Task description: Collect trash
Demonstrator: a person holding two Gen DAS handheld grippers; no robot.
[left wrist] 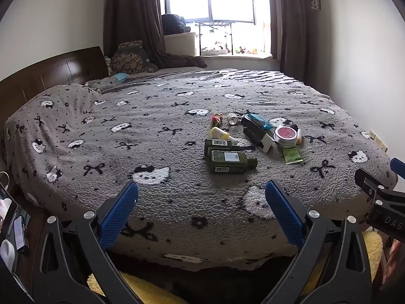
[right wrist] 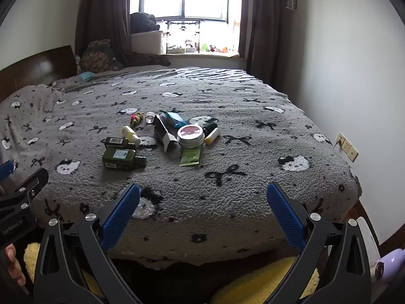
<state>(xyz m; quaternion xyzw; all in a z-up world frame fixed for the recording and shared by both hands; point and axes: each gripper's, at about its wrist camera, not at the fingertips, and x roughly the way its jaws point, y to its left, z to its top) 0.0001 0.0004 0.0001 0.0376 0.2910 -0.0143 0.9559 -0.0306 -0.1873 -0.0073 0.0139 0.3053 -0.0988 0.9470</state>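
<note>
Scattered bottles [left wrist: 231, 161], tin [left wrist: 286, 136], wrappers on grey bedspread [left wrist: 152, 131]

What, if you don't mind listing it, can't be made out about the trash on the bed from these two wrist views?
- Green bottle label text: too small in both views.
- Second green bottle: partly hidden behind the first.
- Green sachet: top covered by the round tin.
- Black box: far end hidden under the blue wrapper.
- Any trash bin: not in view.
</note>
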